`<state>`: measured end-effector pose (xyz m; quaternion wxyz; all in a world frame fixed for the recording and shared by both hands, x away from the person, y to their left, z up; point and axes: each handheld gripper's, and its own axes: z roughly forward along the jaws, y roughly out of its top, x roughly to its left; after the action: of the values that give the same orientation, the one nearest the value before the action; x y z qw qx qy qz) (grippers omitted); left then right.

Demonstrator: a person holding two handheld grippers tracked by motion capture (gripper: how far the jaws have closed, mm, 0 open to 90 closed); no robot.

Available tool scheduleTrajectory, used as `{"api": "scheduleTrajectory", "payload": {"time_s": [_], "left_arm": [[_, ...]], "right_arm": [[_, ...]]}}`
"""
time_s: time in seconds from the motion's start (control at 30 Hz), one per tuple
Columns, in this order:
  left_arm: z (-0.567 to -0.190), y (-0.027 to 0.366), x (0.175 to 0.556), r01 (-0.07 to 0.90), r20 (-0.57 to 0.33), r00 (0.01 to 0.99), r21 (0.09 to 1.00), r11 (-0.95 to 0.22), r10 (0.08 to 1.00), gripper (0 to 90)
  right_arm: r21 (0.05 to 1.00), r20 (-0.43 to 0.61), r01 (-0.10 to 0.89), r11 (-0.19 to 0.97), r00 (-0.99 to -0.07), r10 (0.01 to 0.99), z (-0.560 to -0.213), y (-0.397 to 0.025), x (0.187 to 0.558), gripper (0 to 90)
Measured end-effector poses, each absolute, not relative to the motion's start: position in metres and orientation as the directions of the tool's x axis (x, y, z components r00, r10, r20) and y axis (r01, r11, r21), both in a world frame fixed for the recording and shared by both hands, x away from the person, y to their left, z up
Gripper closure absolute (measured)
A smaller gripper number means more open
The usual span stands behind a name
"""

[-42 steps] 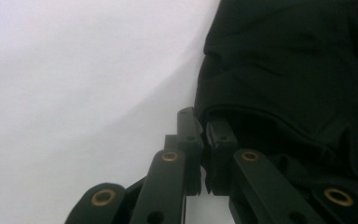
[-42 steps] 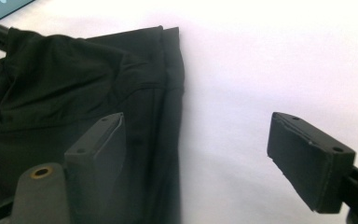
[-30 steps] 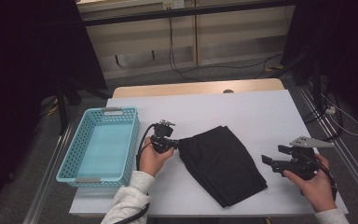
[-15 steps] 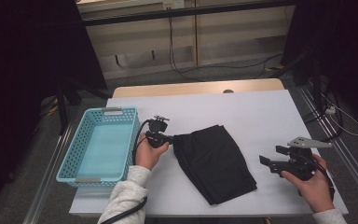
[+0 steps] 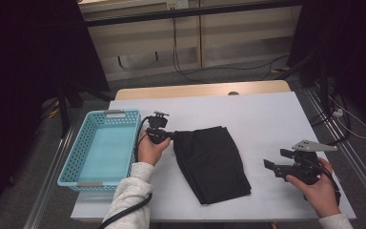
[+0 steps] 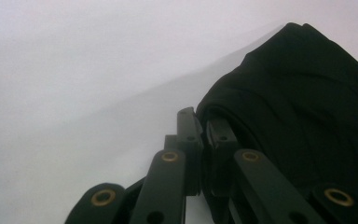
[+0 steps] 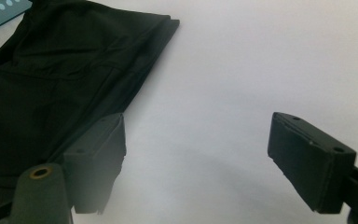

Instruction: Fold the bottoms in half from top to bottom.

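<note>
Left claw clamped on the far-left corner of the black cloth mid-surface, long axis running toward the near edge; right claw apart, well to the right, basket just left.

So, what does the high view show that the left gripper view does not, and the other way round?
The high view alone shows the blue basket, the right gripper with jaws open and apart from the cloth, and both hands. The left gripper view alone shows, close up, the left gripper with its jaws shut on the folded corner of the black cloth. Both views share the cloth, the left gripper and the white table.
</note>
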<state>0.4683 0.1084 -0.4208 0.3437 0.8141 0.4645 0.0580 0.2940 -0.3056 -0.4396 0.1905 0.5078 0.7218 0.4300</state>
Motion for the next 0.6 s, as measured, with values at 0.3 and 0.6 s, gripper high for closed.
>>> {"api": "scheduleTrajectory", "payload": {"time_s": [0.3, 0.6], "left_arm": [[-0.417, 0.108, 0.479, 0.712, -0.229, 0.561, 0.624, -0.322, 0.795, 86.6], [-0.407, 0.110, 0.495, 0.707, -0.214, 0.526, 0.648, -0.283, 0.823, 85.9]], "right_arm": [[0.812, 0.165, 0.572, 0.114, -0.413, 0.895, -0.440, -0.305, 0.294, 18.8], [0.809, 0.162, 0.574, 0.128, -0.427, 0.890, -0.442, -0.302, 0.296, 18.8]]}}
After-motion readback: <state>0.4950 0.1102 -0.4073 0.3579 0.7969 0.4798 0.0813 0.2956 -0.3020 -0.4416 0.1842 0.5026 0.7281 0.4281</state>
